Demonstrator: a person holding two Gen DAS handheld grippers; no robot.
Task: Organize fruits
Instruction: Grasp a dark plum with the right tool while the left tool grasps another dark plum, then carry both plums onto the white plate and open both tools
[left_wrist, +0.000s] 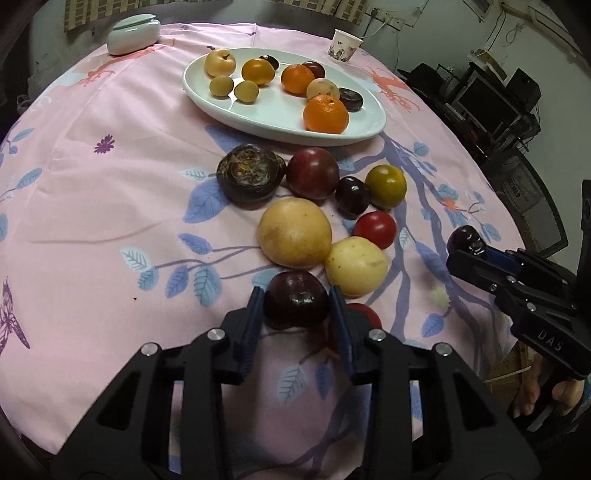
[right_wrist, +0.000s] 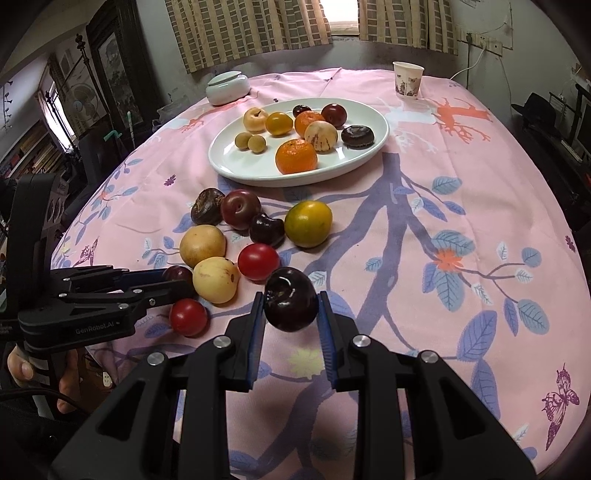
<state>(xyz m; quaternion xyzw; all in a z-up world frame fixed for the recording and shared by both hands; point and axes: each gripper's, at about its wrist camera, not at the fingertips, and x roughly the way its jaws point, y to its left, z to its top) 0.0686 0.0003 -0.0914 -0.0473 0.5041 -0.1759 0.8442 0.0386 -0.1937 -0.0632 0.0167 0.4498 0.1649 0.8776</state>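
My left gripper (left_wrist: 297, 308) is shut on a dark plum (left_wrist: 295, 300) low over the pink cloth, at the near end of a cluster of loose fruits (left_wrist: 295, 232). My right gripper (right_wrist: 290, 314) is shut on another dark plum (right_wrist: 291, 304), held just right of the cluster; it shows in the left wrist view (left_wrist: 466, 240) too. The left gripper appears in the right wrist view (right_wrist: 173, 282), its plum (right_wrist: 177, 275) partly hidden. A white oval plate (left_wrist: 266, 110) behind the cluster holds several oranges, plums and small yellow fruits; it also shows in the right wrist view (right_wrist: 236, 162).
A red tomato (right_wrist: 188, 316) lies right beside the left gripper. Yellow fruits (right_wrist: 216, 279), another tomato (right_wrist: 258, 261) and a green-orange citrus (right_wrist: 308, 223) sit between grippers and plate. A lidded white jar (left_wrist: 133, 33) and paper cup (left_wrist: 343, 45) stand at the table's far edge.
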